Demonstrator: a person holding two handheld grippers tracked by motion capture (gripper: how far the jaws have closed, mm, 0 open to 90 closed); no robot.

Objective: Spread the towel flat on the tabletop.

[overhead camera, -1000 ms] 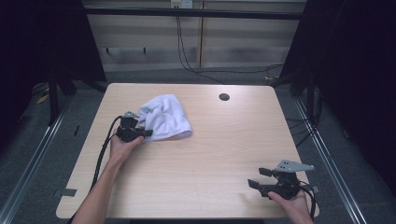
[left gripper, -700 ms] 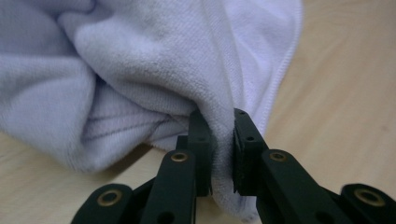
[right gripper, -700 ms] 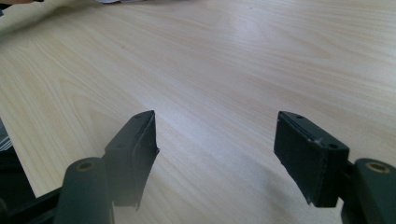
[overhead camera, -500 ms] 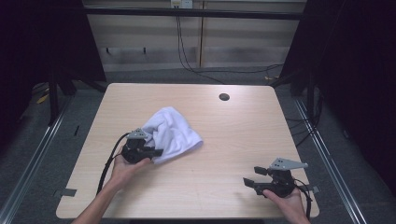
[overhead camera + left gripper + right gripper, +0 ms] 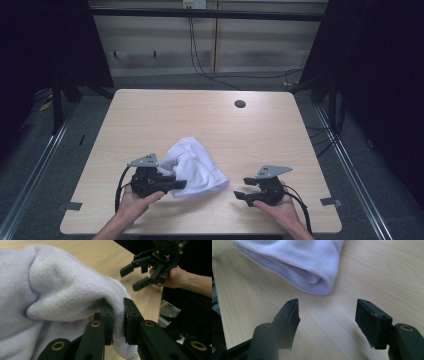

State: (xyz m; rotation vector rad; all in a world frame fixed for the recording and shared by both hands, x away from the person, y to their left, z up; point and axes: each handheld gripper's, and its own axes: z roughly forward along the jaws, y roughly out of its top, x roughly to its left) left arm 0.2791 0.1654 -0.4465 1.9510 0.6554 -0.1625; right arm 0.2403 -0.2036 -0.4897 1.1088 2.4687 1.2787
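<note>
Presently: one white towel [image 5: 192, 167], bunched, lying on the near middle of the worktop [image 5: 150, 115]. Left tongs [image 5: 117, 321] nipped tight on a fold at its near left edge. Right tongs [image 5: 327, 317] low over bare wood just beside the towel's hemmed corner (not touching), jaws wide with nothing between them, though lately closing a little.
</note>
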